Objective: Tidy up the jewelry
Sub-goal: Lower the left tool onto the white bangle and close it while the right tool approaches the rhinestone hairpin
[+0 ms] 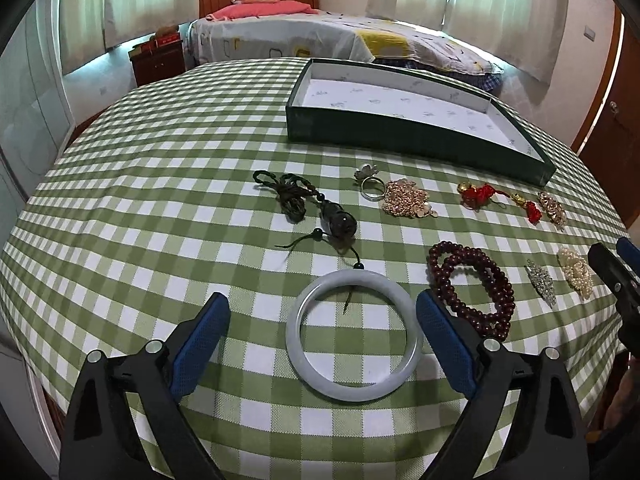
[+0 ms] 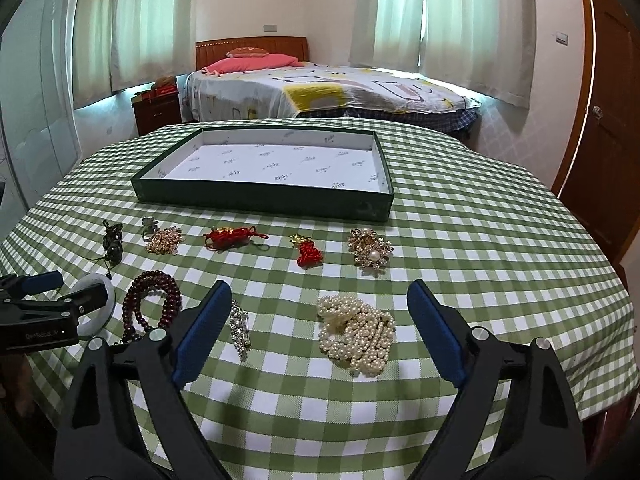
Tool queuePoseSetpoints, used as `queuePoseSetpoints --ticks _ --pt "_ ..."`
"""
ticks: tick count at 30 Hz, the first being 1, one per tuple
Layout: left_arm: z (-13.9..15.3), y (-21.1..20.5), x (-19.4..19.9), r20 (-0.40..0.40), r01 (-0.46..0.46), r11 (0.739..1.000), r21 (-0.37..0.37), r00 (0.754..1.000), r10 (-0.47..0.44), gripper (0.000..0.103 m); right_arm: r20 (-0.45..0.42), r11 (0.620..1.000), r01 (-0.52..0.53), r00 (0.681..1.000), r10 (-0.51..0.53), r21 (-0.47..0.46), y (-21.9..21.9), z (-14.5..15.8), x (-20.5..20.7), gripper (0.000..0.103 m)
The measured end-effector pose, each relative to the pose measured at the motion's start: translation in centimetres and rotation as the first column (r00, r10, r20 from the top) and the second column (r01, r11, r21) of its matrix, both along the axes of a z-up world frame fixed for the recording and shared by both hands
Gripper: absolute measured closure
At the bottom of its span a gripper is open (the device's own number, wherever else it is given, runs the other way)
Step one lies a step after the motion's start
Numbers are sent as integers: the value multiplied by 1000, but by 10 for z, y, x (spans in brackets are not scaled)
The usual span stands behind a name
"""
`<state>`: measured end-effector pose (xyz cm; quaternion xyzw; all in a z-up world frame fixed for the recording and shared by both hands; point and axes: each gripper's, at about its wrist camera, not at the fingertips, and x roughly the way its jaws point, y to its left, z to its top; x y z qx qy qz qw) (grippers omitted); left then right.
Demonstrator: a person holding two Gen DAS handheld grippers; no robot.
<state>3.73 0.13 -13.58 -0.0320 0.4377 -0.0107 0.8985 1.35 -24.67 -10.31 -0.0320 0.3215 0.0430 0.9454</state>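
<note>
Right hand-held gripper [image 2: 320, 304] wide apart over pearl strands [image 2: 358, 334], checked tablecloth [image 2: 500, 260]

- A green-and-white checked tablecloth [image 2: 460, 240] is spread over the table.
- A bed [image 2: 320, 88] with a patterned cover and pink pillows [image 2: 248, 62] is seen behind.
- Pale curtains [image 2: 460, 12] are drawn; a wooden door [image 2: 612, 120] is shut.

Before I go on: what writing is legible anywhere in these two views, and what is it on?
"OpenRobot AI", roughly, pale lettering, partly blurred: side of the left hand-held gripper.
Repeated small grey logo inside the box: too small to read.
Nothing else legible.
</note>
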Motion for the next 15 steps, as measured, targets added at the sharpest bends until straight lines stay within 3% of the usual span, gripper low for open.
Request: queuePoseSetpoints --ticks 15 --pt "-5 -11 -2 -20 30 999 39 999 -29 15 -9 1000 -11 1000 11 4 2 -1 0 16"
